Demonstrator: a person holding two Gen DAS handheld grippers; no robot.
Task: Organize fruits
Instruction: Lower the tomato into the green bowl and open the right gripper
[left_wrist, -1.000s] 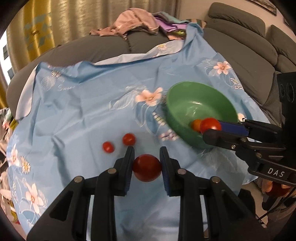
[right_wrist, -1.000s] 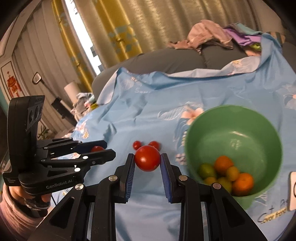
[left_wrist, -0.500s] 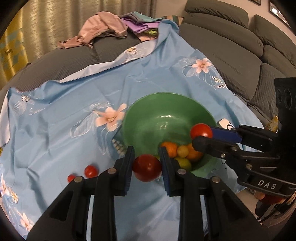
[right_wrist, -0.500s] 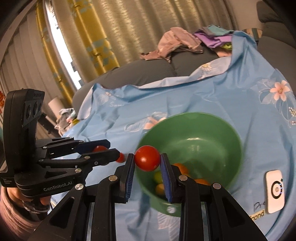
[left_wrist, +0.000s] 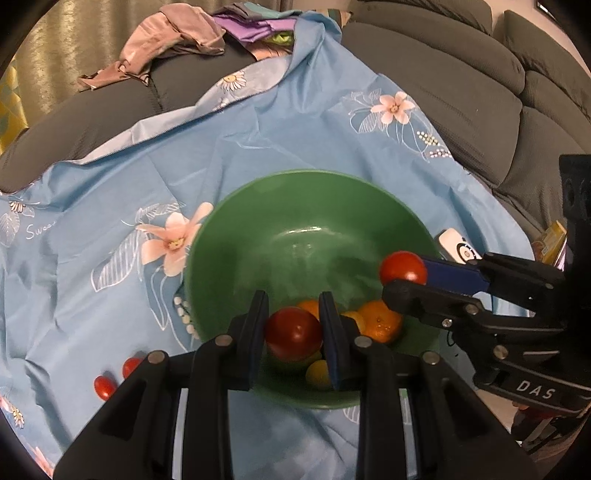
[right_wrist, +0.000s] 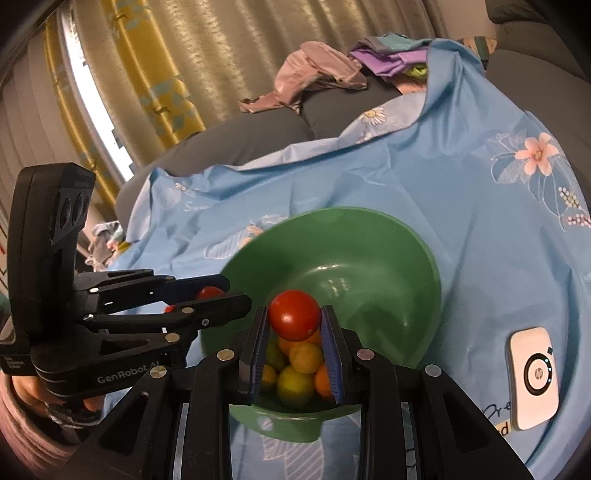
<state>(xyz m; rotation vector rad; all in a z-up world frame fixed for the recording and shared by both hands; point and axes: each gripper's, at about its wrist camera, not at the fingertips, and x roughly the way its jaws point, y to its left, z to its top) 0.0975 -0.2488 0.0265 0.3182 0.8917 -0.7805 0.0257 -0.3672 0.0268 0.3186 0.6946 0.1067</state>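
— While both tongs hang over the green bowl (left_wrist: 229, 236), what do we hold?
— Left tongs (left_wrist: 293, 328) clamp one red tomato (left_wrist: 293, 334); right tongs (right_wrist: 295, 328) clamp another tomato (right_wrist: 294, 314), above oranges (right_wrist: 306, 356) inside.

Soft, even indoor light in both views. Daylight glows through the window (right_wrist: 79, 122) at upper left of the right wrist view. Glare streaks the green bowl (left_wrist: 310, 236). Fisheye bending and dark vignette ring the edges; the bowl's rim smears slightly.
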